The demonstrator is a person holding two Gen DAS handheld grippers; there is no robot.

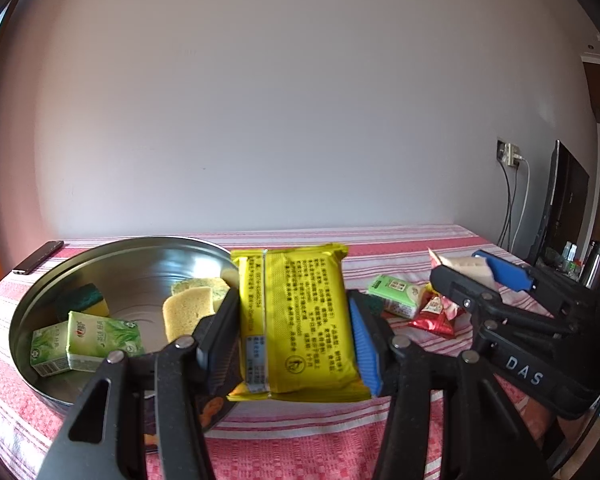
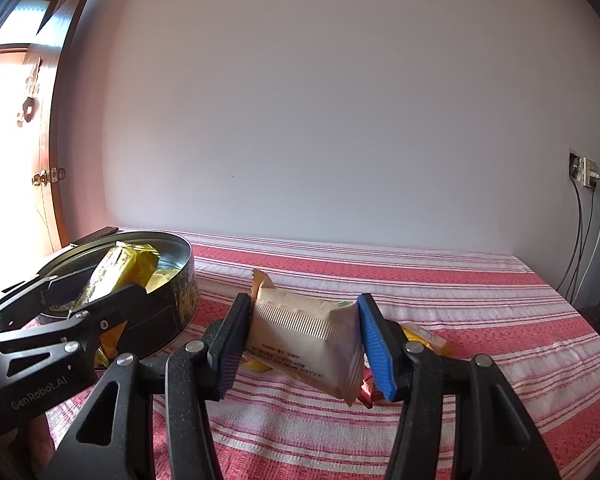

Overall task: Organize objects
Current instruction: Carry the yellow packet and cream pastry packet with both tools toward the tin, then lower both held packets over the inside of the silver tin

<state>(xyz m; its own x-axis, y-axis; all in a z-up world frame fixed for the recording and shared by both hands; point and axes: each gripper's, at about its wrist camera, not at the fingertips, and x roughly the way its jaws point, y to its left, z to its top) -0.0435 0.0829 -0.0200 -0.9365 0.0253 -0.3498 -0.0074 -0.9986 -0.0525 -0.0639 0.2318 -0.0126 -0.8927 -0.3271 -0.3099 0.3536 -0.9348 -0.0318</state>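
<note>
My left gripper [image 1: 296, 320] is shut on a yellow snack packet [image 1: 296, 320], held in the air beside the right rim of a round metal tin [image 1: 32, 304]. Inside the tin lie two green drink cartons [image 1: 100, 338], a green-and-yellow sponge [image 1: 88, 298] and a tan sponge [image 1: 188, 312]. My right gripper [image 2: 304, 344] is shut on a beige snack packet [image 2: 304, 344], lifted above the striped cloth. In the right wrist view the left gripper [image 2: 100, 292] holds the yellow packet [image 2: 120, 272] at the tin [image 2: 180, 296]. The right gripper [image 1: 472, 272] shows at the right in the left wrist view.
On the red-and-white striped tablecloth [image 2: 440, 300] lie a green packet [image 1: 398, 294], a red sachet [image 1: 434, 316] and a yellow packet [image 2: 424, 336]. A dark remote [image 1: 38, 258] lies at the far left corner. A monitor [image 1: 556, 208] and cables [image 2: 584, 240] stand at the right.
</note>
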